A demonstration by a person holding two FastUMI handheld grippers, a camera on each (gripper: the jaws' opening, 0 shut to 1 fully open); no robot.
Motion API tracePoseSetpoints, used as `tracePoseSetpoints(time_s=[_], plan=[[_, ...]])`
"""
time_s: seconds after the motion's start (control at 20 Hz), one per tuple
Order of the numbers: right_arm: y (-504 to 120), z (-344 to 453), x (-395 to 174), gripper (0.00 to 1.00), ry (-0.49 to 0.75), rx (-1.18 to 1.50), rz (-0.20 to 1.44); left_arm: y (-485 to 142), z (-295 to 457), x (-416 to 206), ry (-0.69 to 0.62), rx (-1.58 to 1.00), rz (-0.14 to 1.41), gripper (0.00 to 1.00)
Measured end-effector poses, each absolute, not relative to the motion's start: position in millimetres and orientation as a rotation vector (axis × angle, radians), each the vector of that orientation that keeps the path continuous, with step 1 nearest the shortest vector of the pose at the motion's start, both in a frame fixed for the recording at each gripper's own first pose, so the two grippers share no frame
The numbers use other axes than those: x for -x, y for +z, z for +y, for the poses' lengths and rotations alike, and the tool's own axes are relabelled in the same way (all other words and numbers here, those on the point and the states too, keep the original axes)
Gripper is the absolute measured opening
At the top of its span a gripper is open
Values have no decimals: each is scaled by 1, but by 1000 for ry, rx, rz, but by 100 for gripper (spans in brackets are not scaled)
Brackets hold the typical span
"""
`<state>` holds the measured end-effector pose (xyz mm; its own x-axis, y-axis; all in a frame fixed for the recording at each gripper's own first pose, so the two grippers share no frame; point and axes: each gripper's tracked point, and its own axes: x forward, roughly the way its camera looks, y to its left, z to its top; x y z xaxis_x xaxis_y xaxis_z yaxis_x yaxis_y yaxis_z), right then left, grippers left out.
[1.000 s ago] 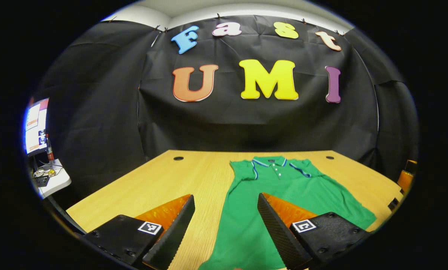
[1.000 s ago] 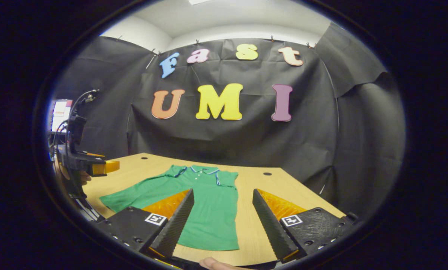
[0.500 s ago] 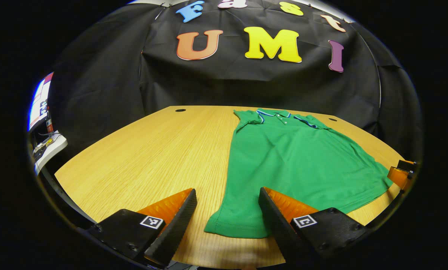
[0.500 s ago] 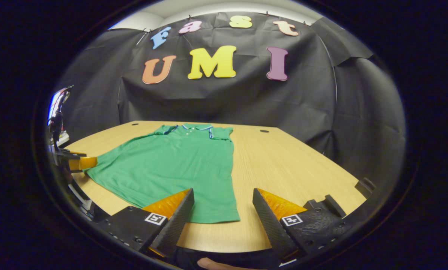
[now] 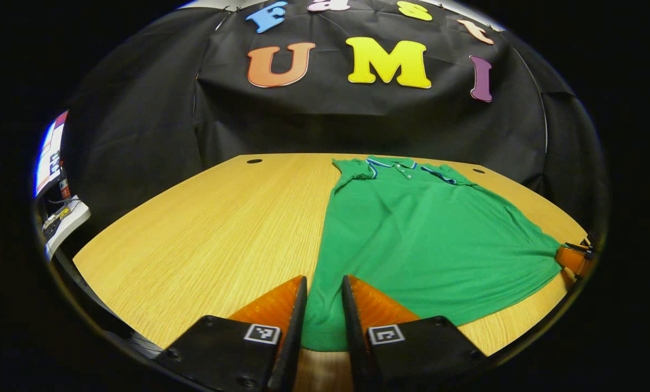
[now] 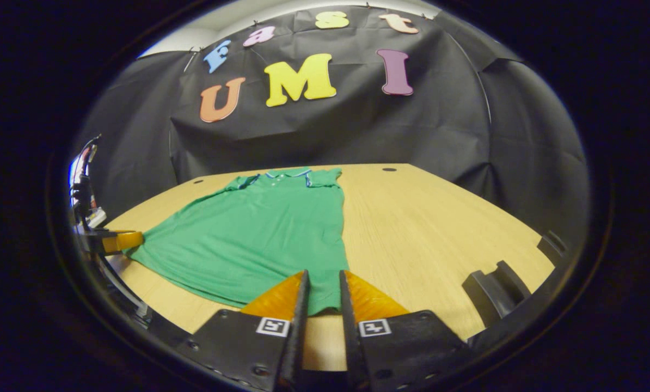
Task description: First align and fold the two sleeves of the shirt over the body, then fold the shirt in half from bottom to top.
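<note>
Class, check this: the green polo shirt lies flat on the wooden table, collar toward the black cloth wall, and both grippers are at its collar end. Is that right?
One detail is wrong: the grippers are at the hem, not the collar. In the left gripper view the left gripper has its fingers narrowed around one bottom corner of the green polo shirt; the right gripper view shows the right gripper at the other. The rest stands: shirt flat on the wooden table, collar toward the wall.

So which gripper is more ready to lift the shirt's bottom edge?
Left, slightly. The left gripper has more of the shirt hem lying between its fingers, while the right gripper has just the corner's edge. Both sit at bottom corners.
</note>
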<state>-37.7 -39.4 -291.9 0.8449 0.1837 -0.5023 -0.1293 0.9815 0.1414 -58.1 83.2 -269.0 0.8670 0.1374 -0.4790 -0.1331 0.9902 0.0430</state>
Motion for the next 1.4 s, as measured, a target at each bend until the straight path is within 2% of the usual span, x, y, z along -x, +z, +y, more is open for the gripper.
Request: tracePoseSetpoints(time_s=[0.05, 0.1, 0.15, 0.25, 0.5, 0.7, 1.1, 1.4], plan=[[-290, -37, 35, 19, 170, -113, 535, -269, 82, 56, 139, -7, 500, 23], [-290, -36, 34, 4, 178, -90, 544, -268, 81, 55, 138, -1, 496, 17], [-287, -38, 33, 4, 184, -57, 545, -268, 80, 53, 137, 5, 499, 8], [-280, -37, 32, 0, 186, -19, 536, -262, 80, 52, 132, -5, 491, 6], [-237, -37, 24, 0, 204, 28, 443, -225, 78, 40, 119, -61, 416, 6], [-188, -33, -17, 0, 193, 54, 329, -193, 78, 7, 111, -93, 345, 6], [-129, -5, -159, 0, 154, 117, 147, -149, 98, -122, 105, 15, 242, 6], [-135, 30, -299, 2, 140, 85, 160, -143, 114, -254, 80, 70, 225, 6]])
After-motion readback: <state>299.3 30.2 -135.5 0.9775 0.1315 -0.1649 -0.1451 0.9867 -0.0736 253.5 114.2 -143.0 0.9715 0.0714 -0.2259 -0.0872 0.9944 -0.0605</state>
